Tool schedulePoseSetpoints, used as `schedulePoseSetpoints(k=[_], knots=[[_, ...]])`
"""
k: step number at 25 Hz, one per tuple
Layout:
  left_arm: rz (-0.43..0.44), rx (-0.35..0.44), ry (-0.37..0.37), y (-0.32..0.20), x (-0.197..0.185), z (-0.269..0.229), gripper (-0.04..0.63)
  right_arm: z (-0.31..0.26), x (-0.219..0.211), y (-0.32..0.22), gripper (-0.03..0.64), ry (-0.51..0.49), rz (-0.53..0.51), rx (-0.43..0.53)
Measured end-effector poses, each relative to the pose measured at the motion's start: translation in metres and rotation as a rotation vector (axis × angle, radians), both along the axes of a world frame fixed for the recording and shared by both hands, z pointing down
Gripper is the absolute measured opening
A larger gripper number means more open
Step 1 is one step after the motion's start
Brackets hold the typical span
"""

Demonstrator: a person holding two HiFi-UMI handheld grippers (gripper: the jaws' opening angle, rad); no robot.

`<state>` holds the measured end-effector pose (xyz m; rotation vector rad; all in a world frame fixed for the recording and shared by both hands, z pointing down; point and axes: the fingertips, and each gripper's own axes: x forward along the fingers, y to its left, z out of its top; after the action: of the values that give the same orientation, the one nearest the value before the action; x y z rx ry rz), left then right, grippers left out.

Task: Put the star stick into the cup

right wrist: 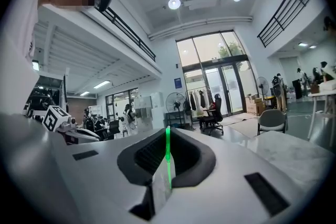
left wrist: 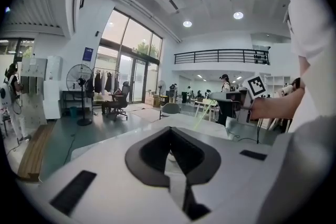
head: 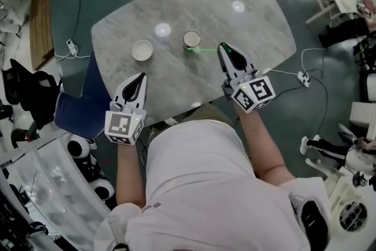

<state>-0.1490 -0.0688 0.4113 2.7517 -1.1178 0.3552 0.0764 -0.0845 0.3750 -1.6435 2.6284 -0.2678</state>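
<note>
My right claw (head: 225,51) is clamped on the thin, translucent green star stick (right wrist: 168,147), which stands upright between its jaws. Seen from the head view, the stick runs level to the left, its far end just beside the near rim of the small dark-rimmed round cup (head: 191,39) on the grey marble-patterned table (head: 258,20). A wider white round cup (head: 142,50) stands further left. My left claw (head: 140,80), jaws pressed together on nothing, sits over the table's near left part.
</note>
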Motion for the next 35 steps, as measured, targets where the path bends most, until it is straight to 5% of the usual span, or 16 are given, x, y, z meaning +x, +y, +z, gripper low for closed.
schedulePoseSetpoints(k=[13, 35], knots=[[0.029, -0.065, -0.058, -0.025, 0.051, 0.018, 0.000, 0.042, 0.066, -0.035, 0.023, -0.040, 0.050, -0.088], [-0.144, -0.234, -0.190, -0.042, 0.037, 0.071, 0.000, 0.140, 0.055, -0.131, 0.023, -0.134, -0.110, -0.266]])
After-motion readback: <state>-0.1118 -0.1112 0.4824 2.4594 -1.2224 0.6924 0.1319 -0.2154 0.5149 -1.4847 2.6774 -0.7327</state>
